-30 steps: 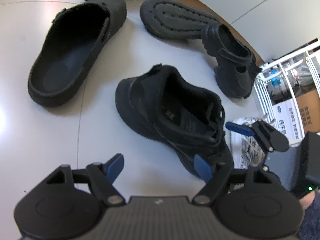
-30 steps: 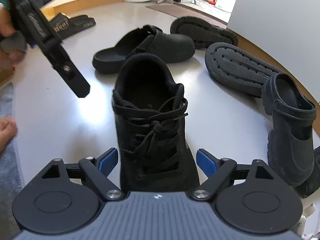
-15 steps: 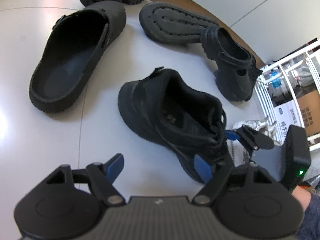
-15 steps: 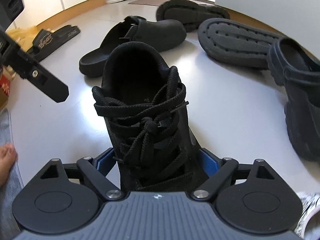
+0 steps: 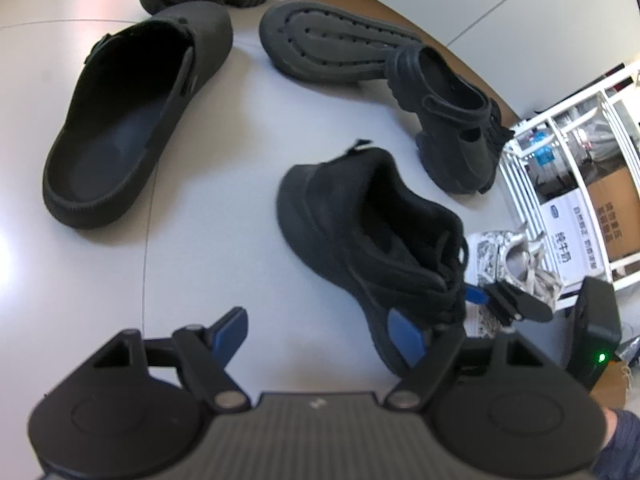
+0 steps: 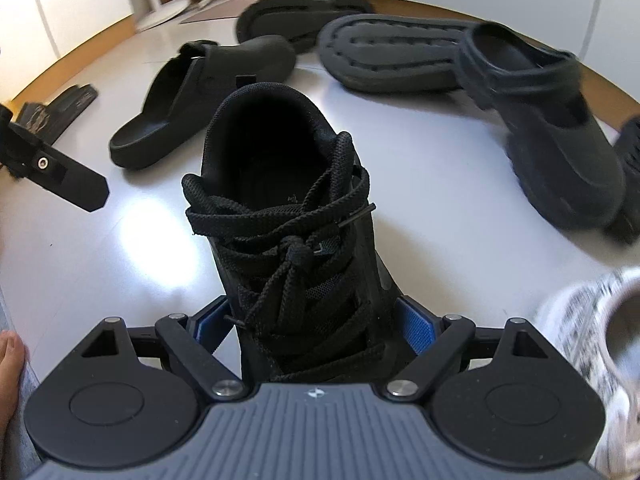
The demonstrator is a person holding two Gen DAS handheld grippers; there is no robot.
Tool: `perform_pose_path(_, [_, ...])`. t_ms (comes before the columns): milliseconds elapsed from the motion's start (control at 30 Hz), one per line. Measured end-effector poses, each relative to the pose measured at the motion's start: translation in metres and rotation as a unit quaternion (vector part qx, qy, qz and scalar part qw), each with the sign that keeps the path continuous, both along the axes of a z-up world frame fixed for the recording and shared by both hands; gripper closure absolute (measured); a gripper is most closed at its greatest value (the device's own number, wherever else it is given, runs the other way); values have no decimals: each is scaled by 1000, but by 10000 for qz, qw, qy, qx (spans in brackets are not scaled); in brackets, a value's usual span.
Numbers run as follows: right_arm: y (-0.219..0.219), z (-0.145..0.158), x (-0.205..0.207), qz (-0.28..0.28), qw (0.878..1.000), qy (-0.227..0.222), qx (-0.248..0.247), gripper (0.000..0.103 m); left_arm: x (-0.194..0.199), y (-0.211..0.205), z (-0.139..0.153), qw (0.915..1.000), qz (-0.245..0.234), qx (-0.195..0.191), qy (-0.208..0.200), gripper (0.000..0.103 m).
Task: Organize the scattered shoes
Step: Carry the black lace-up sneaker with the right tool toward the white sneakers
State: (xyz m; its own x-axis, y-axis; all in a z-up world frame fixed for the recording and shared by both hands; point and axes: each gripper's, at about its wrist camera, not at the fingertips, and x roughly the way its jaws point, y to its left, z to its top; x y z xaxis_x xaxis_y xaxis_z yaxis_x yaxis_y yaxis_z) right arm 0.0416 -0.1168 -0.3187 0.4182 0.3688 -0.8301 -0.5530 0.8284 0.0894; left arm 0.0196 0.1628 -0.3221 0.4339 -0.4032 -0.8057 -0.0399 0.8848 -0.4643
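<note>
Straddling the black lace-up sneaker [image 6: 292,216] mid-floor [image 5: 192,264], among black clogs [image 5: 132,120], we judge the pick-up step in hand. Our right gripper [image 6: 316,328] stands spread, pads flanking its laced forefoot, not visibly pressing; next we close firmly. Our left gripper [image 5: 316,336] hovers spread, empty.

Black laced sneaker [image 6: 296,216], black clogs [image 5: 132,128], white-and-grey patterned shoe [image 5: 516,256], pale grey floor [image 5: 208,248].
</note>
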Motion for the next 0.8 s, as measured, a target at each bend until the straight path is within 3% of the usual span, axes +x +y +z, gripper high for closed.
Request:
perform_pose_path(400, [-31,1,-21,-1175,9931,5,-3,14,2,-1,-1,10000,-45,1,-30,24])
perform_pose_path(800, [-49,0,-43,-2379,9709,284,81,13,1,-2,-2,10000,-76,16,-14,24])
